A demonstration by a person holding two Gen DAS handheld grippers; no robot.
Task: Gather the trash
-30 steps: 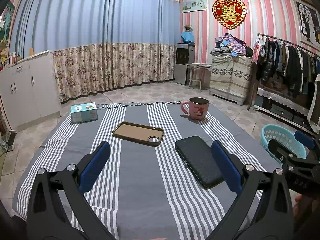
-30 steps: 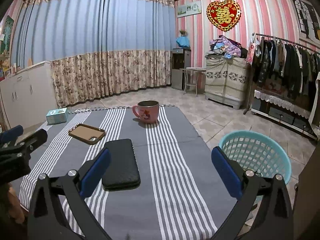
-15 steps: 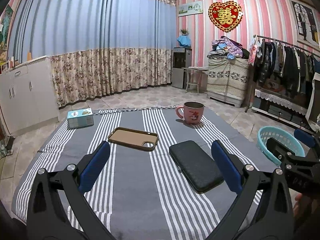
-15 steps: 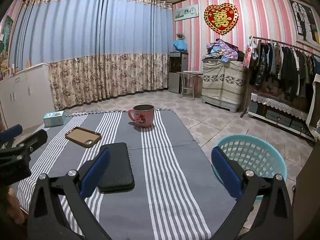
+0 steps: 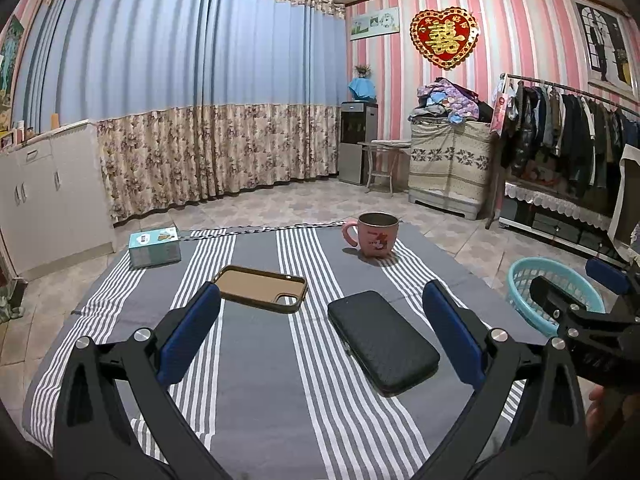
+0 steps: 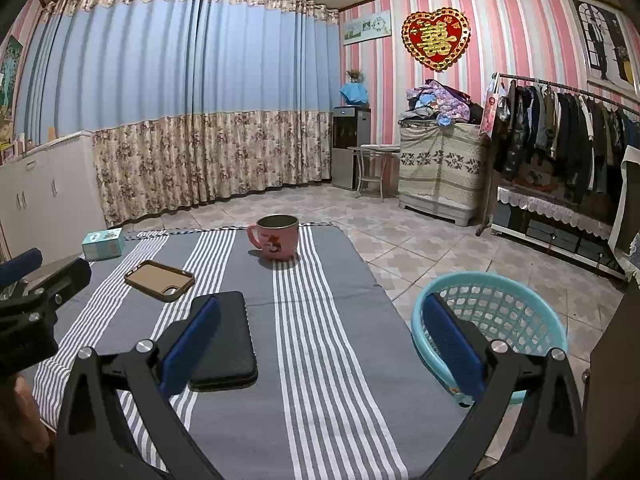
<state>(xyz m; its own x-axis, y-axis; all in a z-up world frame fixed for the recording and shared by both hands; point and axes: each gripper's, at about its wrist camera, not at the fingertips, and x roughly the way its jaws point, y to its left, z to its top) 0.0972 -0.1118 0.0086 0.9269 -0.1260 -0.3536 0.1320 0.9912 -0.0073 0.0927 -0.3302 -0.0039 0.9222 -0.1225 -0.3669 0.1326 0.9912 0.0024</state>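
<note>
My left gripper (image 5: 320, 336) is open and empty above the near part of a grey striped cloth (image 5: 260, 380). My right gripper (image 6: 320, 336) is open and empty over the cloth's right edge (image 6: 344, 400). A turquoise plastic basket (image 6: 504, 312) stands on the floor to the right; it also shows in the left wrist view (image 5: 520, 280). On the cloth lie a black case (image 5: 382, 340), a brown phone case (image 5: 260, 288), a pink mug (image 5: 376, 234) and a small teal box (image 5: 154, 246). No loose trash shows on the cloth.
White cabinets (image 5: 44, 196) stand at the left. Curtains (image 5: 200, 112) cover the far wall. A clothes rack (image 5: 568, 136), a covered cabinet (image 5: 448, 168) and a small stand (image 5: 380, 164) line the right side on a tiled floor.
Both views have tilted up and drawn back a little, so the cloth's objects sit lower and nearer. Both grippers stay open and empty.
</note>
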